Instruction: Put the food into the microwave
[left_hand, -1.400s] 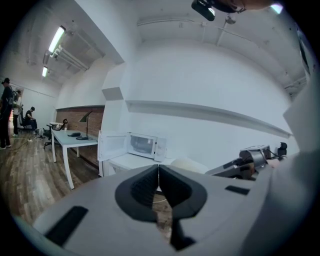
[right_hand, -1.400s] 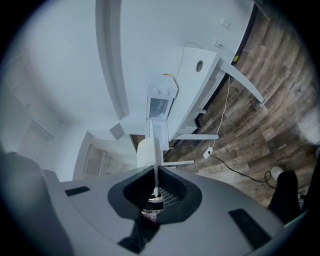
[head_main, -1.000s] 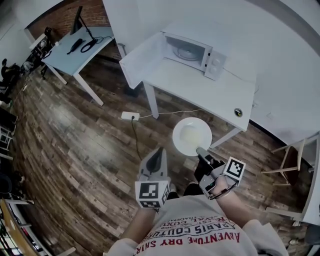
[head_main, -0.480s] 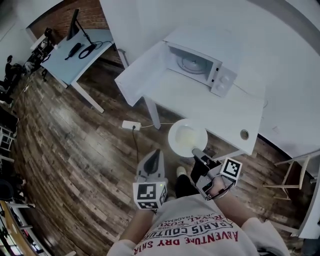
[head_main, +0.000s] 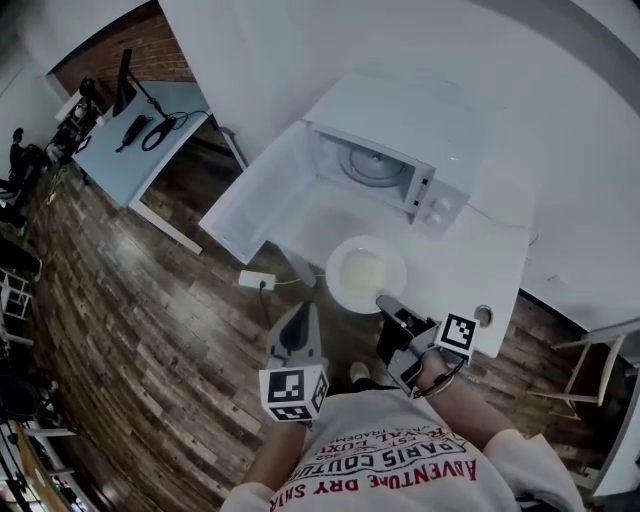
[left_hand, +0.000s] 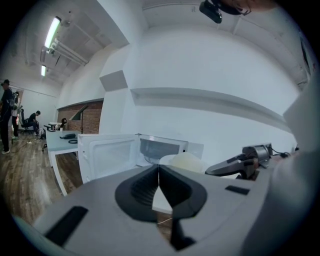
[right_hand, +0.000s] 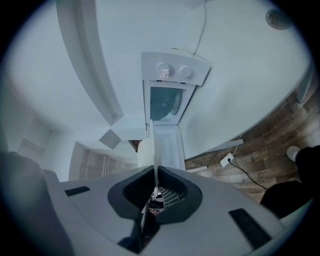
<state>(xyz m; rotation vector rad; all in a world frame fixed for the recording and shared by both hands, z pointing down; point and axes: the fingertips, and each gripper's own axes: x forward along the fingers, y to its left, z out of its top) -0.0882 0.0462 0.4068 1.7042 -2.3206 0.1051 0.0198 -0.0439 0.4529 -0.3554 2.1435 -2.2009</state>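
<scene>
A white microwave (head_main: 385, 165) stands on a white table (head_main: 470, 270), its door (head_main: 262, 190) swung wide open to the left. My right gripper (head_main: 383, 300) is shut on the near rim of a white plate (head_main: 365, 272) with pale food on it, held level over the table's front edge before the oven's mouth. In the right gripper view the plate (right_hand: 151, 145) shows edge-on between the jaws, with the microwave (right_hand: 167, 102) beyond. My left gripper (head_main: 303, 310) is shut and empty, left of the plate. The left gripper view shows the open door (left_hand: 107, 152) and the plate (left_hand: 182, 161) ahead.
A light desk (head_main: 140, 140) with cables stands at the far left. A power strip (head_main: 252, 280) and its cord lie on the wooden floor under the table. A wooden chair (head_main: 590, 340) is at the right. People (left_hand: 7, 115) are far off at the left.
Both grippers and the plate have moved forward toward the microwave. The plate was over the floor and is now over the table's front edge.
</scene>
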